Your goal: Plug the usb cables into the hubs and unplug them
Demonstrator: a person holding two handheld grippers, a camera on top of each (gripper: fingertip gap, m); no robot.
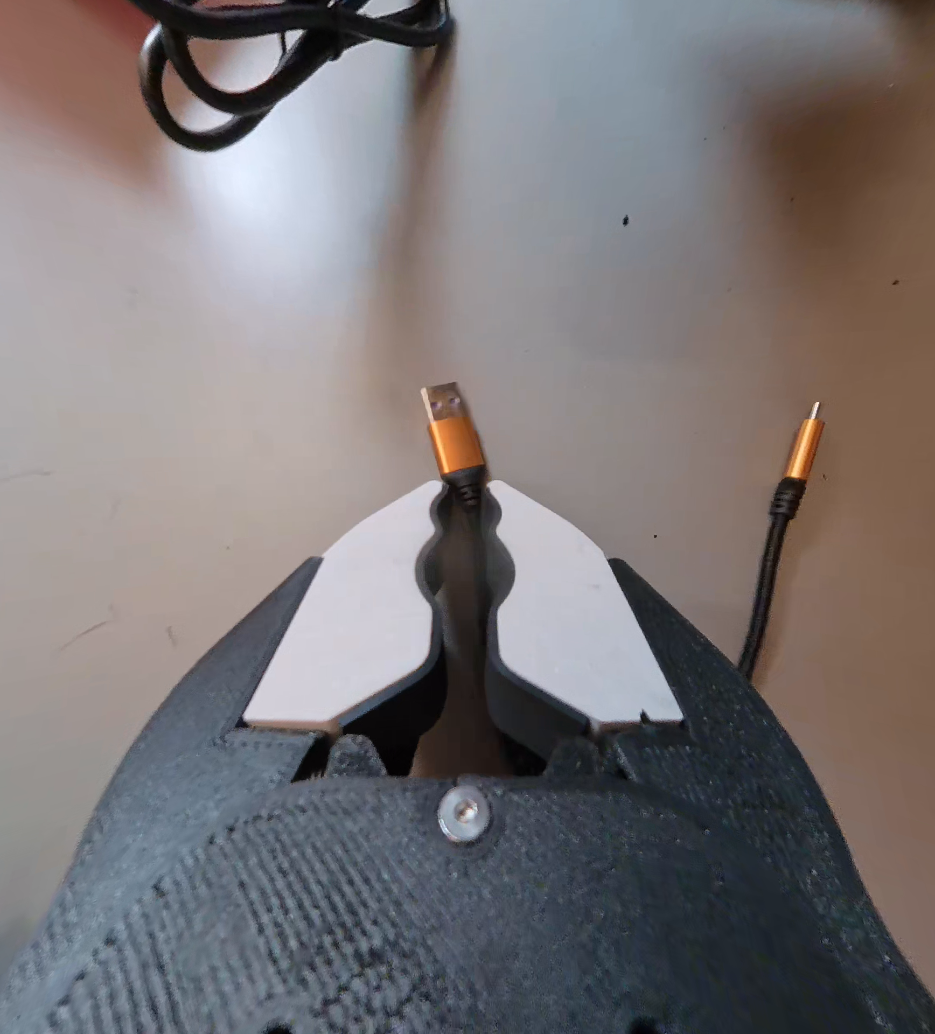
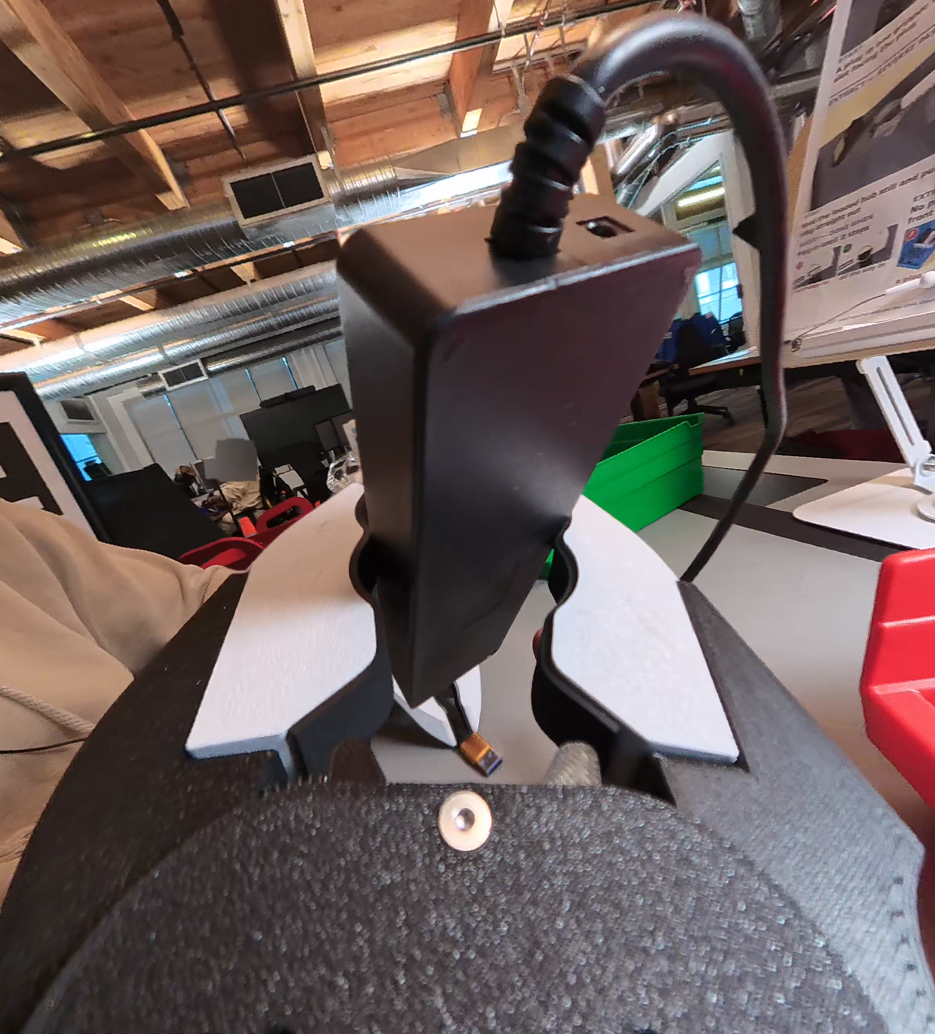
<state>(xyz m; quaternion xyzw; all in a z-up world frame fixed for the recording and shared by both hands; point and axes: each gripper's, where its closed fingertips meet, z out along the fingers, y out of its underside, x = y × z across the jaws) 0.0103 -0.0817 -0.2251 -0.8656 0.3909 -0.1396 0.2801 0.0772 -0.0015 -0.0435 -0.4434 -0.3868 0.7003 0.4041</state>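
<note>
Black textured claw (image 1: 468,485), pale grey finger plates (image 1: 362,601), silver screw (image 1: 464,814); beige sleeve (image 2: 23,615).

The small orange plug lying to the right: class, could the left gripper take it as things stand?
Probably not: the left gripper is shut on the USB-A plug's cable. The small orange plug lies unobstructed.

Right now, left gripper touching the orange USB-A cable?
Touching. Left wrist view: left gripper fingertips pinch the cable's black strain relief just behind the orange USB-A plug.

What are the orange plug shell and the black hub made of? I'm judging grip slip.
Orange plug shell: apparently anodised metal, judging by its satin sheen. Black hub: looks like matte moulded plastic, with seam lines and a dull, even surface.
</note>
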